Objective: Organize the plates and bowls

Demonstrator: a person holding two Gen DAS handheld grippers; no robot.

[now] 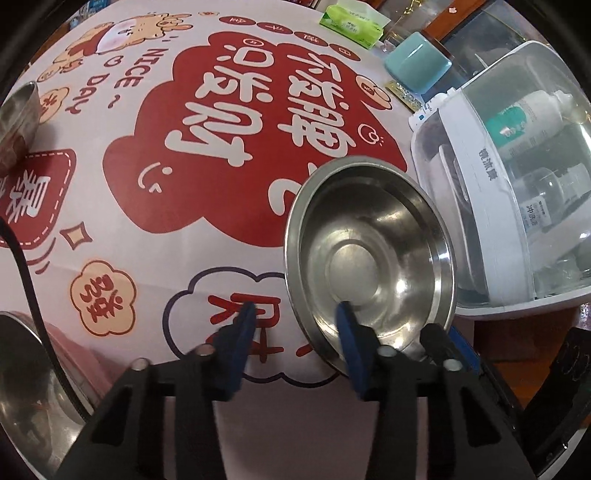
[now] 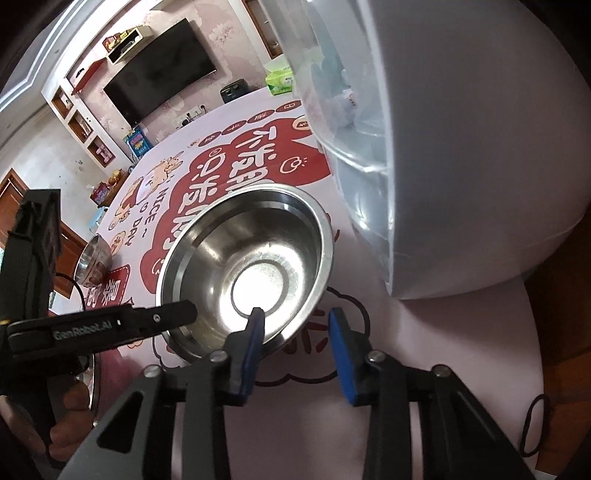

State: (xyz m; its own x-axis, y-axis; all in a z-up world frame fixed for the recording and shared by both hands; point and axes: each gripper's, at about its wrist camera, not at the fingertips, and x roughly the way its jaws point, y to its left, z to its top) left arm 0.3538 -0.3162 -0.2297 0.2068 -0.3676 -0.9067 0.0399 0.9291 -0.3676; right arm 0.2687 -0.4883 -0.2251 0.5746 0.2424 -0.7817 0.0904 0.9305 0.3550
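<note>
Bowls: three steel (image 1: 369,254) | grippers: two (image 1: 295,314) (image 2: 295,317)

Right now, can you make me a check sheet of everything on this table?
Surface: pink tablecloth with red cartoon print, flat.
Job's things: round stainless steel bowl upright and empty near the front; second steel bowl at the far left edge; steel dish rim at the lower left, mostly cut off.
Clutter: green tissue pack, teal cup, white clear-lidded cabinet holding bottles.
Grippers: left gripper and right gripper each straddle the front bowl's rim, one finger inside; jaws not pressing on it.
Cables: black cable across the left side; black loop on the cloth.
Surroundings: wall-mounted black television and shelves.
</note>
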